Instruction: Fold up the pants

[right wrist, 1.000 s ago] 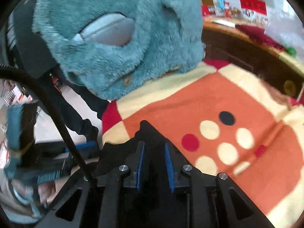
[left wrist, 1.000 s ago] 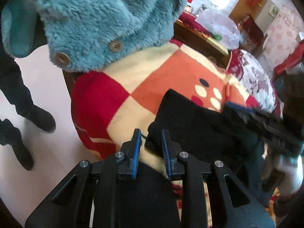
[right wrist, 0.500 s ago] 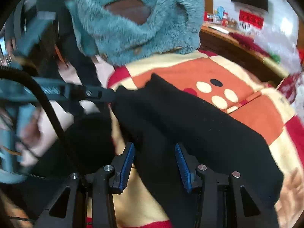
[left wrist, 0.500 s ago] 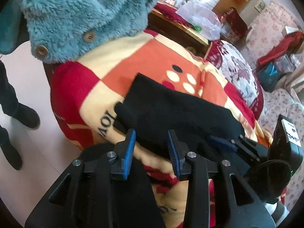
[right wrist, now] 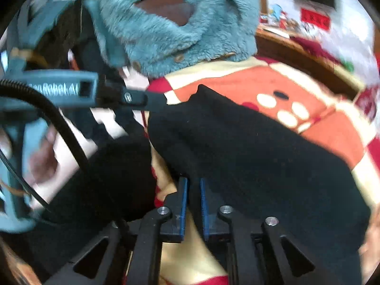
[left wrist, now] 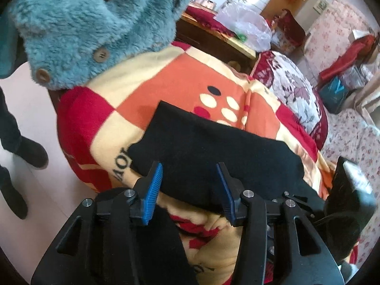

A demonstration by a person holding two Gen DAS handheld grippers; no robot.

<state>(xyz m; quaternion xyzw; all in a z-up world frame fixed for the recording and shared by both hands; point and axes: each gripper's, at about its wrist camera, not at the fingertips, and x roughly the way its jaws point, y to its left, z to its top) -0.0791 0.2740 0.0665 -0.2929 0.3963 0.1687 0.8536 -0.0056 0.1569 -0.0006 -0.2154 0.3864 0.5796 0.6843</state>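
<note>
Our left gripper [left wrist: 189, 175] is spread wide over the near edge of the folded black fleece pants [left wrist: 213, 152], pinching nothing. Our right gripper [right wrist: 192, 185] has its blue pads nearly pressed together at the pants' [right wrist: 249, 147] near edge; whether cloth sits between them we cannot tell. The pants lie on the checked orange, red and cream blanket [left wrist: 180, 83], beneath a fluffy teal buttoned coat [left wrist: 95, 23].

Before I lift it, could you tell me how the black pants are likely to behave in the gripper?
The black pants look soft and floppy: they drape over the checked blanket, so unheld parts would probably sag. The knit looks matte, so slipping seems unlikely. The folded layers may slide apart if pinched at one edge.
</note>
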